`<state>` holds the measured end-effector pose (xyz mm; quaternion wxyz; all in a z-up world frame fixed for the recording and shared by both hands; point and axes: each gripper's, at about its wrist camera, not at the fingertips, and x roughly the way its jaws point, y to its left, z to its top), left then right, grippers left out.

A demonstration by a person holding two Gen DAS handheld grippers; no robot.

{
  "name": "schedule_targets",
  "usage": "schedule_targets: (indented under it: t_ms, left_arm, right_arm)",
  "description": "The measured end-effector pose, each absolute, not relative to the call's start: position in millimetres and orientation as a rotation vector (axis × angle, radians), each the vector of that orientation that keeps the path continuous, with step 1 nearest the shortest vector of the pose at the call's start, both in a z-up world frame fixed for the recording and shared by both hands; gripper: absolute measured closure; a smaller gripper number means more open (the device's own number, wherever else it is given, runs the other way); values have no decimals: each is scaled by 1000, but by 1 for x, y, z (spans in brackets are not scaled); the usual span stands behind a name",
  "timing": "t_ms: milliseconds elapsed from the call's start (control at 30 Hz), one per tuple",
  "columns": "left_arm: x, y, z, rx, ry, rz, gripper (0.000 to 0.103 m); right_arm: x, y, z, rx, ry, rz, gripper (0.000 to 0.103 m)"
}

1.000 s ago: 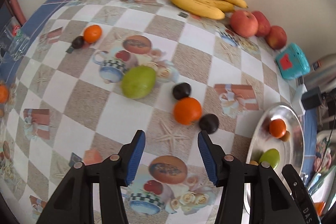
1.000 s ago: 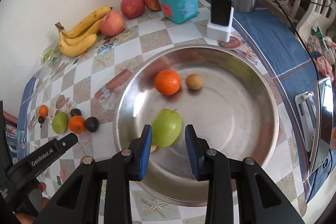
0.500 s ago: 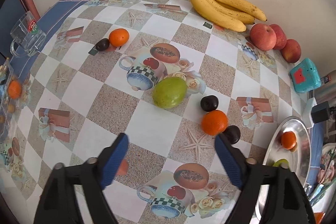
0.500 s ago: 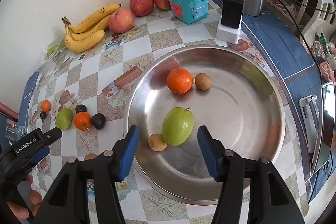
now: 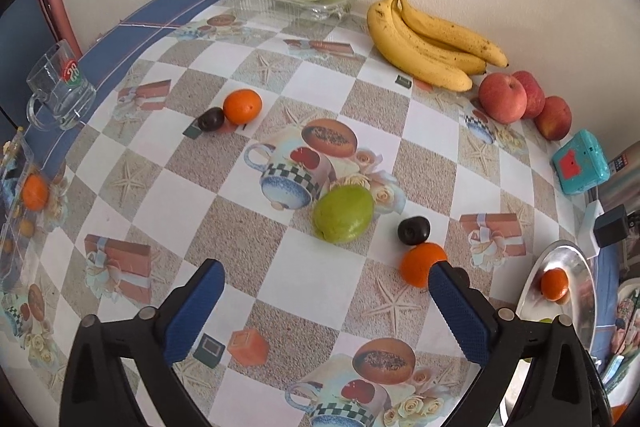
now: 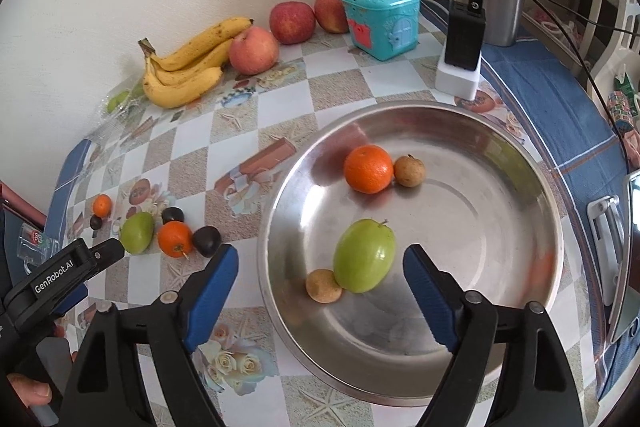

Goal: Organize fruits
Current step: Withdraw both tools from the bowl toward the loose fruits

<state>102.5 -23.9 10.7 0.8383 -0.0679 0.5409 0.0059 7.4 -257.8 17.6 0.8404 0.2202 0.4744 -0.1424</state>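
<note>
Both grippers have pulled back with jaws spread wider: right gripper (image 6: 320,291) hovers over the round steel bowl (image 6: 500,307), green oval fruit (image 6: 364,255) lying free at its 12 o'clock; left gripper (image 5: 326,301) tilts down toward the table's green fruit (image 5: 343,213) at 12 o'clock.

green fruit (image 6: 364,255) | in bowl (image 6: 520,155) | orange (image 6: 368,169) | beside

In the metal bowl (image 6: 552,267) lie a mango (image 6: 364,255), a tangerine (image 6: 368,169) behind it, and two small round fruits (image 6: 409,170), possibly longans. Left of the bowl on the tabletop (image 6: 344,87) sit another mango (image 5: 343,213), a tangerine (image 5: 420,263) and plums (image 5: 414,229). Bananas (image 5: 428,39) and apples (image 5: 502,98) line the wall.
</note>
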Motion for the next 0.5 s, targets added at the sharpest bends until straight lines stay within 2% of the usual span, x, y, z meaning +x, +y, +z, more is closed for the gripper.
schedule_targets:
  t_ms: [67, 500]
  left_arm:
    - [103, -20, 13, -154, 1120, 7, 0]
    - [120, -1, 15, -113, 1063, -39, 0]
  right_arm:
    - [8, -255, 20, 463, 979, -295, 6]
    - [22, -238, 15, 474, 946, -222, 6]
